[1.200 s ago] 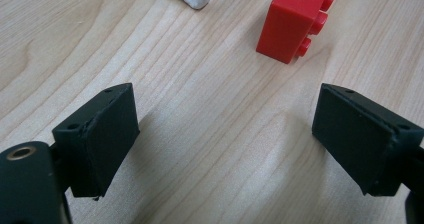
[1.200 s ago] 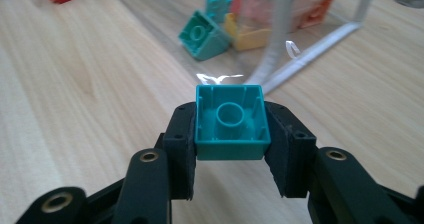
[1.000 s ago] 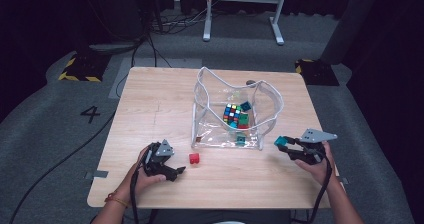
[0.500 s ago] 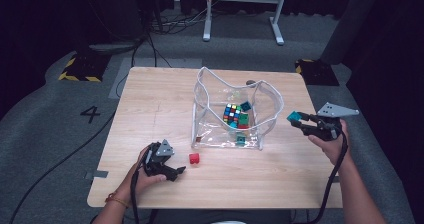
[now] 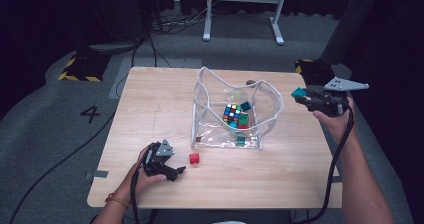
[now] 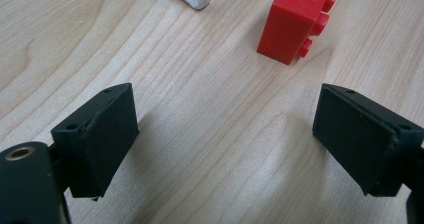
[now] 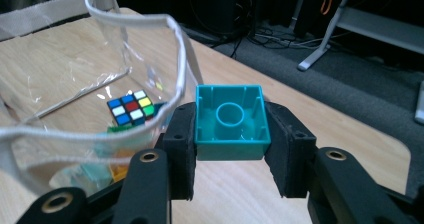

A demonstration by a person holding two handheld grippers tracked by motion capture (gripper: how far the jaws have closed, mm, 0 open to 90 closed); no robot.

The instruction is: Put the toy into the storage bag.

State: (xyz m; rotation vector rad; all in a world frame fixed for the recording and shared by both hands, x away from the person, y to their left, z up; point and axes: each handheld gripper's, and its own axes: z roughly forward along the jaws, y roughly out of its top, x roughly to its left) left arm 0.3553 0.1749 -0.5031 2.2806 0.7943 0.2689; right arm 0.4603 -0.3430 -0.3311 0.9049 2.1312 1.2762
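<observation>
A clear plastic bag (image 5: 210, 111) with white trim stands open at the table's middle; inside lie a colour cube (image 5: 231, 113) and several small bricks. My right gripper (image 5: 301, 96) hangs raised just right of the bag's rim, shut on a teal brick (image 7: 230, 122) whose hollow underside faces the camera. The bag's white rim (image 7: 150, 21) and the colour cube (image 7: 131, 107) lie left of it in the right gripper view. My left gripper (image 5: 177, 173) rests open on the table near the front left. A red brick (image 5: 194, 158) lies just beyond its jaws, untouched (image 6: 297, 21).
The wooden table (image 5: 150, 104) is bare on its left half and along the front edge. A metal frame's legs (image 5: 240, 14) stand on the floor behind. Cables trail from both grippers. A "4" is marked on the floor at left (image 5: 91, 114).
My right gripper has risen with the teal brick and moved farther back along the table's right edge, level with the bag's rim. The left gripper has stayed put.
</observation>
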